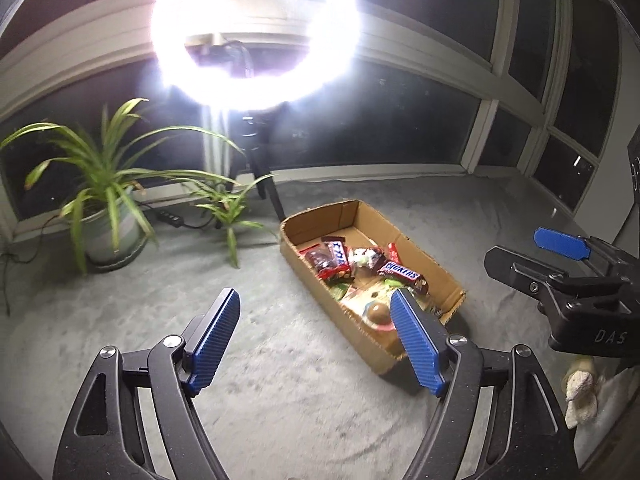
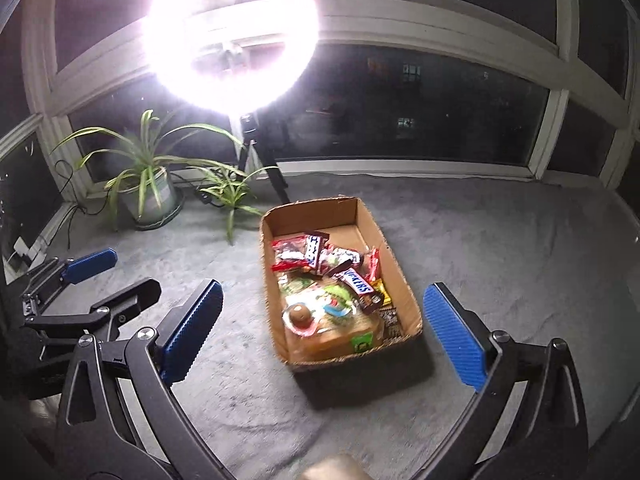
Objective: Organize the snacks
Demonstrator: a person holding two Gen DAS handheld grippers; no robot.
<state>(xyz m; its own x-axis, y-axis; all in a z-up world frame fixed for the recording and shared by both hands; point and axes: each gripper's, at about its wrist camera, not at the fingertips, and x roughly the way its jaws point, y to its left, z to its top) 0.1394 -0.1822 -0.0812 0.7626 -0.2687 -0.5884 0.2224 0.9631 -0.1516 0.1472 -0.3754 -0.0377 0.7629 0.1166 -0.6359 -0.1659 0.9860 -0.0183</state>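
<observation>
Left wrist view: the left hand-held gripper [image 1: 316, 320] has its blue fingers spread wide with nothing between them, held above a grey carpeted floor [image 1: 120, 320]. Ahead and to its right lies an open cardboard box [image 1: 316, 280], its long axis running from just beyond the right fingertip away to the upper left, toward the ring light [image 1: 256, 32] on its tripod. The near end of the box is partly hidden behind the right finger. Inside, wrapped snacks lie jumbled: a Snickers bar [image 1: 404, 274] lying crosswise near the middle, red packets [image 1: 324, 262] at the far end, and a round brown sweet [image 1: 378, 313] in clear packaging at the near end. Farther right, the right hand-held gripper [image 1: 532, 258] reaches in from the frame edge, its two fingers apart and holding nothing. A potted plant [image 1: 100, 196] stands far to the left by the window.

Right wrist view: the right hand-held gripper [image 2: 324, 316] is likewise wide open and carries nothing, and the cardboard box [image 2: 404, 280] sits straight ahead between its fingers, long axis pointing away from the camera and slightly left. The Snickers bar [image 2: 358, 280] lies diagonally across the pile; the round brown sweet [image 2: 301, 314] and a tan packet [image 2: 332, 342] with a green label fill the near end. The left hand-held gripper [image 2: 116, 276] shows at the far left, open, well apart from the box.
</observation>
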